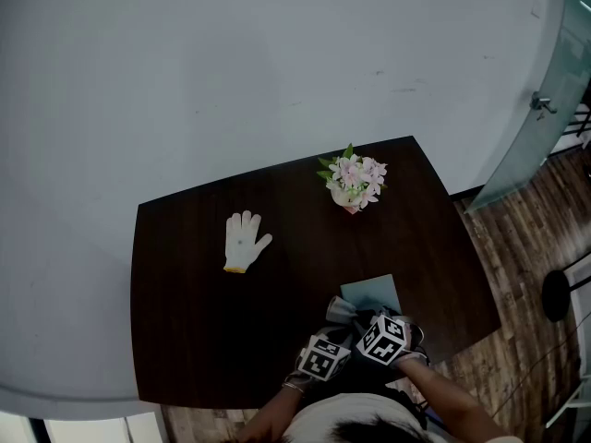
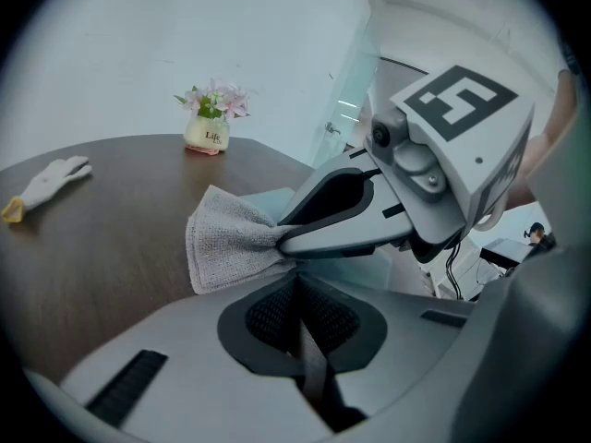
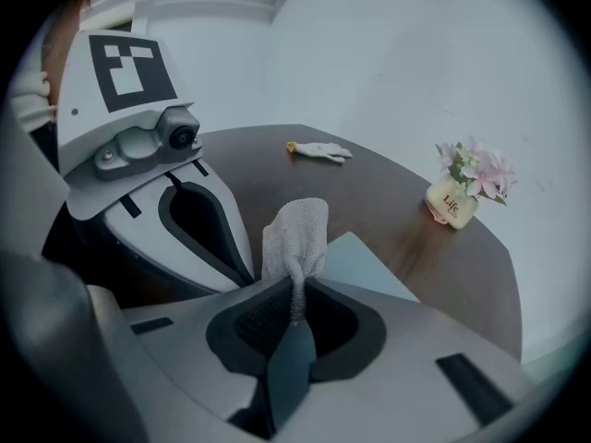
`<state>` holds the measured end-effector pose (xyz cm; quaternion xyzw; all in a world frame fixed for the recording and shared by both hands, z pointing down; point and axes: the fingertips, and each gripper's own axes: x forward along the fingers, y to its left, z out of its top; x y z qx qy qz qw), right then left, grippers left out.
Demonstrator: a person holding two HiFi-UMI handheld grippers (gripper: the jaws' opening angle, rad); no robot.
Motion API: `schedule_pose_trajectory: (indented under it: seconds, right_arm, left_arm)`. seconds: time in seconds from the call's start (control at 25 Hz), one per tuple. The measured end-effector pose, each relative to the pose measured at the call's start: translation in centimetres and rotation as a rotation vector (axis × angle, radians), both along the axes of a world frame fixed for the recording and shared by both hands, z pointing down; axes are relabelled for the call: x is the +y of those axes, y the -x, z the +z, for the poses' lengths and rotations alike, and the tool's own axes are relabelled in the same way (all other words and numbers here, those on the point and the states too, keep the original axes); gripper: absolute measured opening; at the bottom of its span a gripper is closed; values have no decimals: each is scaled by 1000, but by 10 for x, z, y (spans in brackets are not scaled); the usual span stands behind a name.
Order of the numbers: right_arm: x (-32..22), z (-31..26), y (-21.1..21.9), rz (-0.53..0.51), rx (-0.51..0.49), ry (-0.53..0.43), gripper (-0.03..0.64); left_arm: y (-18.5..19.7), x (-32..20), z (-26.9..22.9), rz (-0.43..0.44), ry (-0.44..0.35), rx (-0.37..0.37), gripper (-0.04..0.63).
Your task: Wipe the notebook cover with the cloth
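**Cloth gripped at notebook's near corner; cover not yet seen to be wiped**

At the far left of the dark table [image 1: 185,321] a white glove [image 1: 245,241] is seen, well apart from the work. The left gripper [image 2: 295,268] is held at the near edge with its jaws drawn together. Nothing is seen between them, though their tips lie just at the gathered end of the cloth [image 2: 231,243]. That grey cloth is pinched by one bunched end between the closed jaws of the right gripper [image 3: 295,289], and the rest fans out free. Just beyond and to the right lies the pale blue notebook [image 1: 374,293], flat and unheld. Whether the cloth touches the cover cannot be told. A flower pot [image 1: 354,185] stands farther back.

Several risks are judged likely. Since only a small bunch is gripped, the cloth could be dragged out once it is pressed down. The loose notebook could be pushed along the table by a stroke. With the grippers so close, they could be knocked together.
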<state>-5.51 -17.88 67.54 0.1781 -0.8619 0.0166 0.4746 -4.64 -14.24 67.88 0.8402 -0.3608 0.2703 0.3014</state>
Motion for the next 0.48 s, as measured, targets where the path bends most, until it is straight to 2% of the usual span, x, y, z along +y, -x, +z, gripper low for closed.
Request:
schedule_pose_trajectory:
  seconds: [0.48]
  right_arm:
    - [-4, 2, -11, 16, 26, -6, 48]
  left_arm:
    - [-1, 1, -1, -1, 12, 9, 18]
